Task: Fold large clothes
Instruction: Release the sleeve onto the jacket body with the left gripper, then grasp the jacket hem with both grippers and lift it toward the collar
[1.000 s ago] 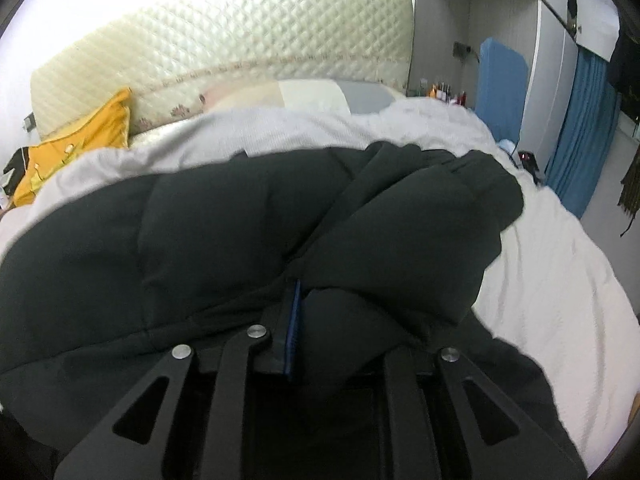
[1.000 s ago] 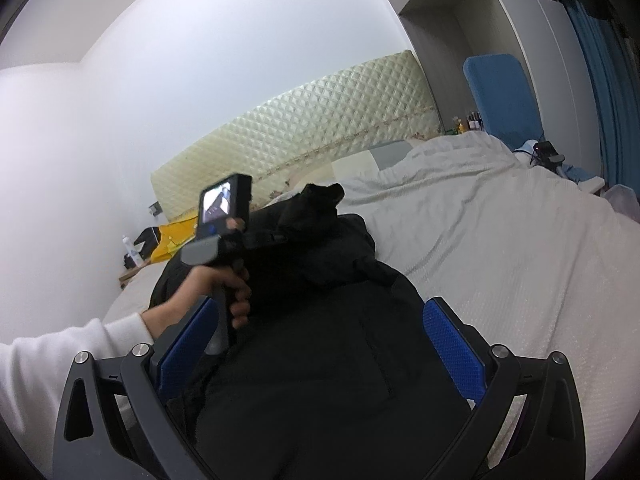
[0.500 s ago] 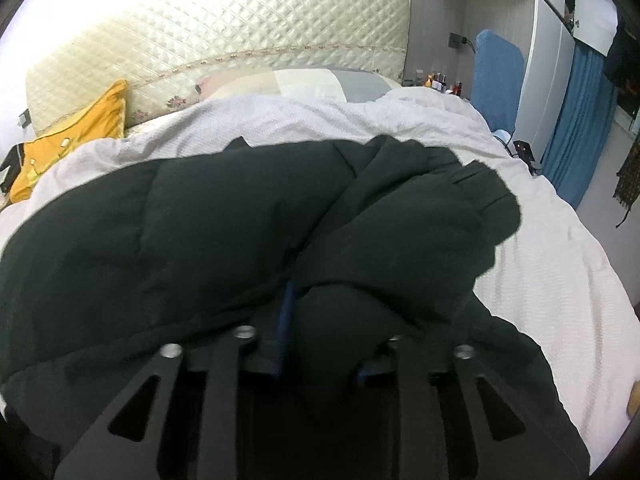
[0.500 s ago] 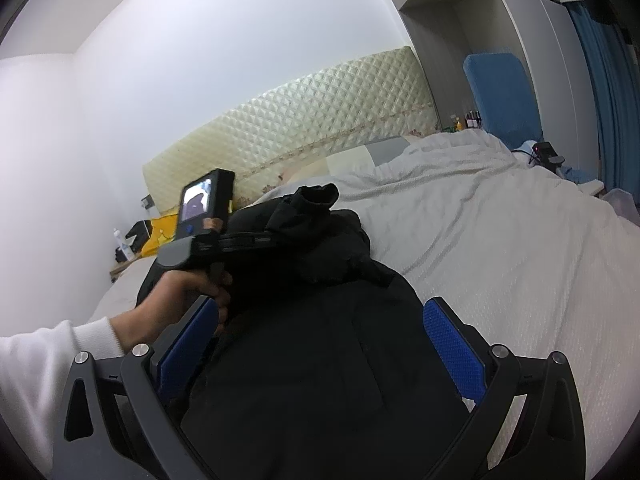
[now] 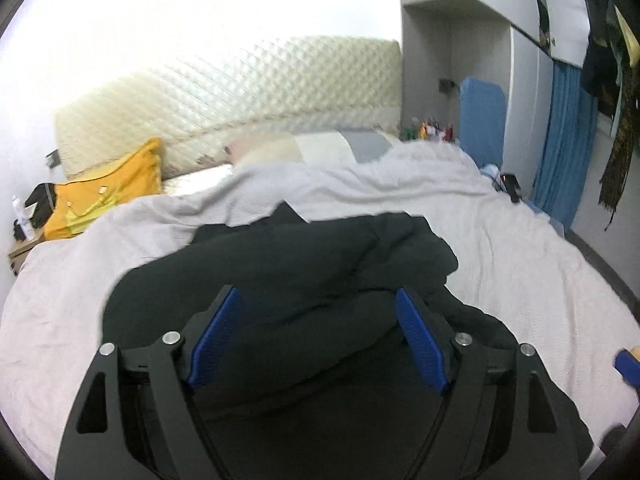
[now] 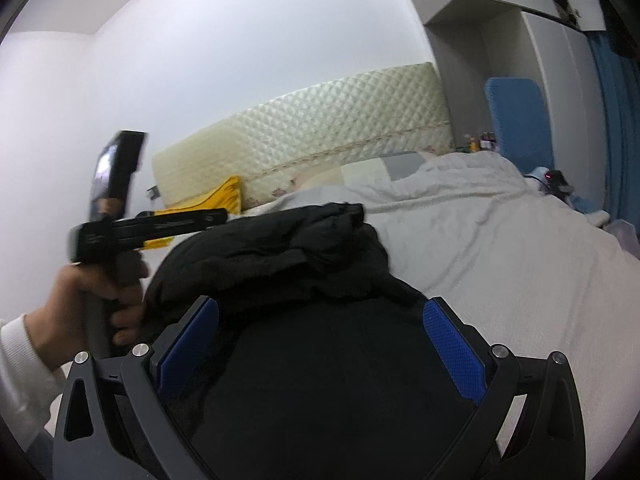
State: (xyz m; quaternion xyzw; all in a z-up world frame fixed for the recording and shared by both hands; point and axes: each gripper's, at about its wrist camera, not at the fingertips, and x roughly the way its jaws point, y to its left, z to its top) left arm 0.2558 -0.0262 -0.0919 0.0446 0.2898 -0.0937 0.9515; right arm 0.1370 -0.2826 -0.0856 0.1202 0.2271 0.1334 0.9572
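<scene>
My left tool (image 5: 316, 340) is opening, blue pads clear of the bulky black padded jacket (image 5: 288, 272), which lies half folded on the white-quilted bed (image 5: 520, 264). My right tool (image 6: 320, 344) hangs spread above the jacket, gripping nothing. I'd lift clear so no cloth snags, then press the folded sleeve flat.

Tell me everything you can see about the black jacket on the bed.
The black jacket is a bulky, padded garment of matte dark fabric, puffy and creased. It lies on the pale bedcover, partly folded: a thick folded part, perhaps a sleeve, is heaped across its upper half, ending near the cover. The lower body lies flatter, toward the cameras. The left gripper has its jaws opening above it, pads clear of the cloth; the right gripper is open over the lower part.
</scene>
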